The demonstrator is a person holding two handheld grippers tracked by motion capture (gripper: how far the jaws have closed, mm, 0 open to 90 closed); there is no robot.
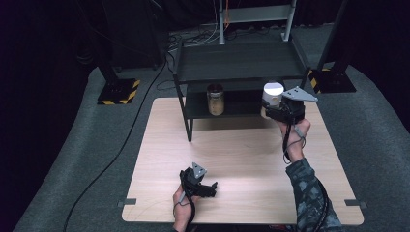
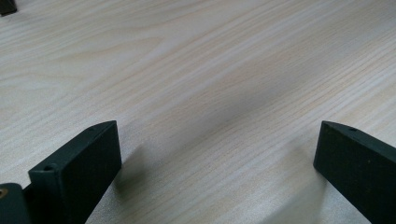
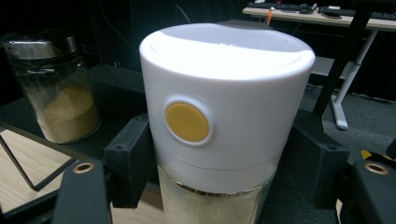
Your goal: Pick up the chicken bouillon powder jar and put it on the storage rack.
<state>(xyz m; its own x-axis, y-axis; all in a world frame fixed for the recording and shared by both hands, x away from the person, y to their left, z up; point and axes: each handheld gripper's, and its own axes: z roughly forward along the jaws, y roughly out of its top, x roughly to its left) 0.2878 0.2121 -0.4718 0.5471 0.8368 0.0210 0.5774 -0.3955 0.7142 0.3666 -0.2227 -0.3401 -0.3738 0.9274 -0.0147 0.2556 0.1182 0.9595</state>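
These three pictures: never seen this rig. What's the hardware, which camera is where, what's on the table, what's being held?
No robot: a person holds a two-jaw gripper in each hand. The high view looks down from above on a wooden table with a black shelf unit at its far end. The other two cameras ride on the grippers, looking along their jaws. The left gripper sits low over bare wood, jaws wide apart, holding nothing. The right gripper is shut on a white-lidded jar at the shelf. A second jar of brownish powder stands on the lower shelf.
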